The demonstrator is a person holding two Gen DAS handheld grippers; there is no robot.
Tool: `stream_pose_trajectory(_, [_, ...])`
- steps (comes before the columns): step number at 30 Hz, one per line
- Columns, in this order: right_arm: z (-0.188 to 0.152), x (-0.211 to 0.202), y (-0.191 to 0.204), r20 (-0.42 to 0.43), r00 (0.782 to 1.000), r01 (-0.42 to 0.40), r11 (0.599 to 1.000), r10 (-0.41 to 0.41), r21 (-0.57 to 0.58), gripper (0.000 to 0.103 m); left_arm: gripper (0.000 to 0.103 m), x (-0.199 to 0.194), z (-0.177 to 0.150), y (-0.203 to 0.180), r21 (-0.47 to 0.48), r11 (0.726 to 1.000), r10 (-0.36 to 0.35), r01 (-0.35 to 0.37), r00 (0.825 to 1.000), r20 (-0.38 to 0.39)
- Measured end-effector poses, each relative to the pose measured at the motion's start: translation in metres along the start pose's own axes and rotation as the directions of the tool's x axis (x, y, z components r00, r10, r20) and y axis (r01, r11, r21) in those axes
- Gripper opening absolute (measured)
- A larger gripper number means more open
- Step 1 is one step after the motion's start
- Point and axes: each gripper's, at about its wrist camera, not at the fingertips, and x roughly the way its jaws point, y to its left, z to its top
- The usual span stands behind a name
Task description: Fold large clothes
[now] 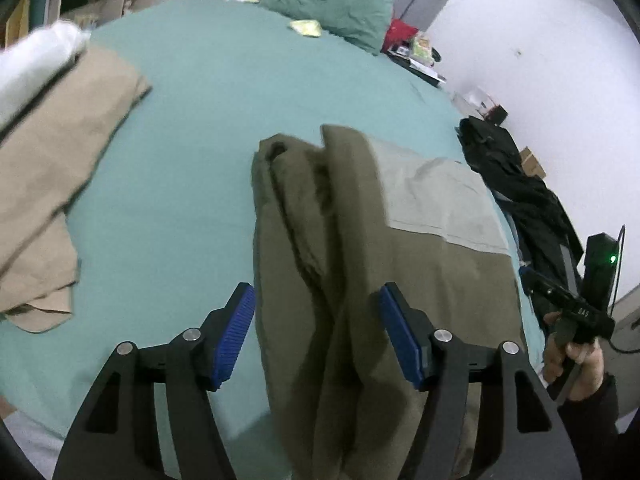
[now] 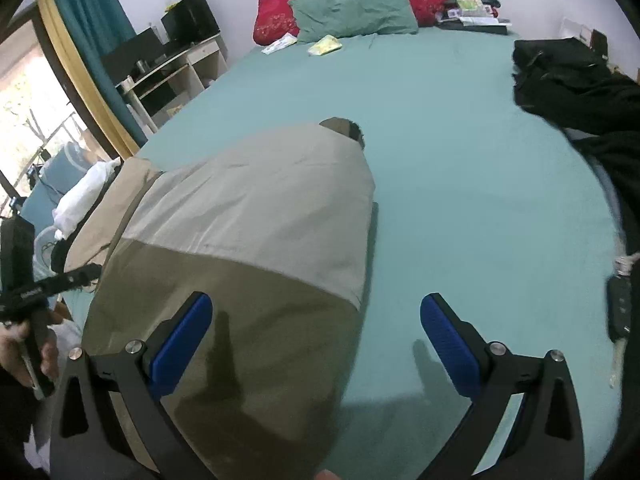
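Note:
A large olive garment (image 1: 320,240) with a pale grey-green panel (image 2: 260,200) lies folded lengthwise on the teal bed sheet (image 1: 192,160). In the left wrist view my left gripper (image 1: 318,332) hovers over the garment's near end, its blue pads wide apart on either side of the bunched folds and not pressing them. In the right wrist view my right gripper (image 2: 316,340) stands wide open above the garment's right edge, one finger over the cloth and the other over bare sheet. Nothing is gripped.
A tan garment (image 1: 52,160) and a white bundle (image 1: 32,60) lie at the left of the bed. Black clothes (image 2: 580,88) are heaped at its right edge, with a car key (image 2: 618,320) near them. Green and red pillows (image 2: 356,8) sit at the headboard, and a desk (image 2: 172,72) stands beside the bed.

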Motion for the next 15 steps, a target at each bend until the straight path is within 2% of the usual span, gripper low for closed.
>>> stream_pose_trajectory(4, [0.003, 0.026, -0.004, -0.022, 0.999, -0.023, 1.0, 0.023, 0.008, 0.102, 0.075, 0.027, 0.005, 0.023, -0.108, 0.993, -0.053, 0.05, 0.998, -0.024])
stream_pose_trajectory(6, [0.001, 0.034, -0.004, -0.021, 0.999, -0.025, 1.0, 0.025, -0.001, 0.102, 0.078, 0.042, 0.004, 0.031, -0.139, 0.99, -0.048, 0.04, 0.997, -0.06])
stream_pose_trajectory(9, [-0.003, 0.044, 0.001, -0.021, 1.0, -0.006, 1.0, 0.006, -0.031, 0.102, 0.079, 0.053, 0.0, 0.039, -0.208, 0.969, -0.143, 0.131, 0.989, -0.046])
stream_pose_trajectory(11, [-0.005, 0.049, 0.0, -0.03, 0.999, -0.012, 1.0, 0.012, -0.02, 0.101, 0.079, 0.056, -0.003, 0.039, -0.237, 0.951, -0.215, 0.2, 0.976, -0.04])
stream_pose_trajectory(13, [-0.005, 0.052, 0.001, -0.036, 0.999, -0.013, 1.0, 0.012, -0.024, 0.101, 0.079, 0.06, -0.004, 0.033, -0.269, 0.924, -0.294, 0.271, 0.955, -0.047])
stream_pose_trajectory(15, [-0.005, 0.055, 0.001, -0.04, 0.999, -0.01, 0.999, 0.009, -0.033, 0.101, 0.079, 0.059, -0.004, 0.02, -0.266, 0.914, -0.332, 0.307, 0.942, -0.055])
